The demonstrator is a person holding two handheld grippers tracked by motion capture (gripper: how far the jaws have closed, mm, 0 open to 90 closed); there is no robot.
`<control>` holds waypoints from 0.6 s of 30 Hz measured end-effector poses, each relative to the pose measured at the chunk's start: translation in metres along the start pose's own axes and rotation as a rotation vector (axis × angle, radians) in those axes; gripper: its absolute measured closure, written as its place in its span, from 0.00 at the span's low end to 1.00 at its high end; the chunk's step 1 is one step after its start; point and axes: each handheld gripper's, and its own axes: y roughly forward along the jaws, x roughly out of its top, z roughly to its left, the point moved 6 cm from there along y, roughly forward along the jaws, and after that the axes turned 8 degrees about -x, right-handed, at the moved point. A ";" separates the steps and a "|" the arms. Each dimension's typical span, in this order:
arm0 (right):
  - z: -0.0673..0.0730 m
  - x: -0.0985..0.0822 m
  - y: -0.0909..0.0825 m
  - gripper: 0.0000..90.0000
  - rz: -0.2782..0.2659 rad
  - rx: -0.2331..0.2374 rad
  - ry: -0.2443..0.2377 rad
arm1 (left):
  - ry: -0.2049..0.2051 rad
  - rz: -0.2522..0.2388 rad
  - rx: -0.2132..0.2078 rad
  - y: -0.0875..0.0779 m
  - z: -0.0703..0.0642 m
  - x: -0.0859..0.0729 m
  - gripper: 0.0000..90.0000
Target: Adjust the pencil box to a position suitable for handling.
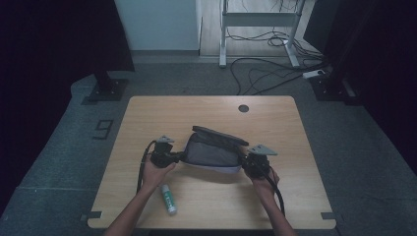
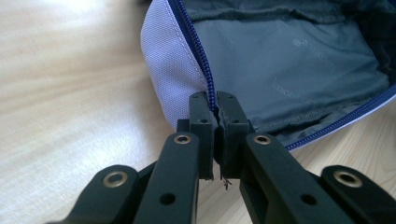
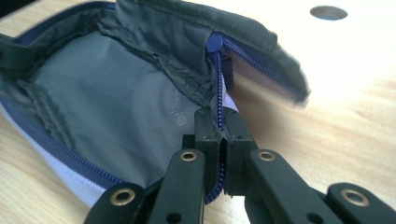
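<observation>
High view: fixed overhead, looking forward and down across the whole worktop (image 1: 211, 196) to the floor beyond. Left gripper view: very close, low, facing the left end of the open pouch (image 2: 289, 60). Right gripper view: equally close, facing its right end. All three share the pouch; both gripper views see its grey lining.

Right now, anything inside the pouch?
The open pouch shows bare grey lining, no item in the visible part. Its far corners are hidden by folded fabric. Both grippers, left and right, pinch its zipper edge.
</observation>
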 end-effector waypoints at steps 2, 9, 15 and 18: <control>-0.002 -0.005 0.005 0.96 0.019 0.006 0.009 | -0.002 0.015 0.001 0.004 0.001 -0.003 0.96; -0.003 -0.015 0.014 0.94 0.077 0.010 0.004 | -0.017 0.052 0.001 0.011 0.003 -0.011 0.94; -0.003 -0.021 0.019 0.90 0.128 -0.003 -0.015 | -0.030 0.070 -0.005 0.015 0.004 -0.016 0.89; -0.004 -0.023 0.022 0.87 0.142 -0.008 -0.019 | -0.034 0.057 -0.006 0.014 0.004 -0.016 0.86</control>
